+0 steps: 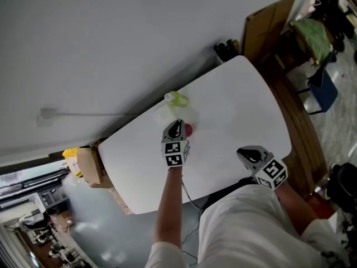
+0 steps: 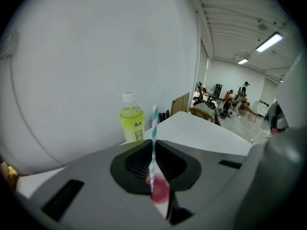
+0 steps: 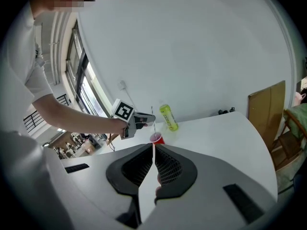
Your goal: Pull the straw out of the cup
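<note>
Pinches the upright straw [image 2: 154,123] just above the cup [image 2: 160,191] in the left gripper [image 1: 177,125] fingers [image 2: 96,186], so must pull straight up, with the right gripper [image 1: 246,153] fingers [image 3: 175,169] pressed together, empty, far from the cup.

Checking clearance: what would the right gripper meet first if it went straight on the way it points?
Probably the red cup, dead ahead on the table; depth is unclear, and the table itself may come first.
</note>
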{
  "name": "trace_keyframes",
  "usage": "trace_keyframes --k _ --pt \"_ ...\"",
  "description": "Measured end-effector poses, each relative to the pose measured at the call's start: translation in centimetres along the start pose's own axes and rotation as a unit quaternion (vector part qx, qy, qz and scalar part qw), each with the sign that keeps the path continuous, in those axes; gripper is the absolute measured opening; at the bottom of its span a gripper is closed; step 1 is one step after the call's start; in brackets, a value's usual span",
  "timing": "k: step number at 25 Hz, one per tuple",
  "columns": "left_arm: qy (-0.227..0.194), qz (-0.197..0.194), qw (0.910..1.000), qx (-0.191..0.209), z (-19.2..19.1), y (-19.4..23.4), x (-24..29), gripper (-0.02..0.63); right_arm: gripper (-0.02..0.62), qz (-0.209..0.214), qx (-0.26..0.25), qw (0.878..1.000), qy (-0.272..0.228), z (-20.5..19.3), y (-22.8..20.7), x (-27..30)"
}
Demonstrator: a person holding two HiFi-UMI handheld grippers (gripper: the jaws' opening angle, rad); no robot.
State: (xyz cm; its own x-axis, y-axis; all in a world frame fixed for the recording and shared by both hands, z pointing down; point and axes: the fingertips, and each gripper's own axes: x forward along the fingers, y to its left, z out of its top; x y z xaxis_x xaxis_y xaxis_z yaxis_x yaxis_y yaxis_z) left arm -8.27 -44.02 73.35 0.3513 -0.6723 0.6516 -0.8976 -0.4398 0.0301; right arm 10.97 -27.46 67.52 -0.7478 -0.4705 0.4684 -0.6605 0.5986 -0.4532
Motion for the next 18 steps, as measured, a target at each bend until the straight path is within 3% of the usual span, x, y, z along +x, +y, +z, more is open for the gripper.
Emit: trace_keyframes --k 10,18 --pt "-0.089 0.002 0.9949 -0.046 1.8 -0.3 -8.4 0.023 0.04 0.005 -0.043 0.999 -0.002 -0.5 6.1 0.1" --pt "-0.156 -0.012 0.9865 -0.05 3.0 -0.8 -16.5 0.021 0.04 -0.008 -0.074 0.997 -0.027 0.5 10.9 -0.6"
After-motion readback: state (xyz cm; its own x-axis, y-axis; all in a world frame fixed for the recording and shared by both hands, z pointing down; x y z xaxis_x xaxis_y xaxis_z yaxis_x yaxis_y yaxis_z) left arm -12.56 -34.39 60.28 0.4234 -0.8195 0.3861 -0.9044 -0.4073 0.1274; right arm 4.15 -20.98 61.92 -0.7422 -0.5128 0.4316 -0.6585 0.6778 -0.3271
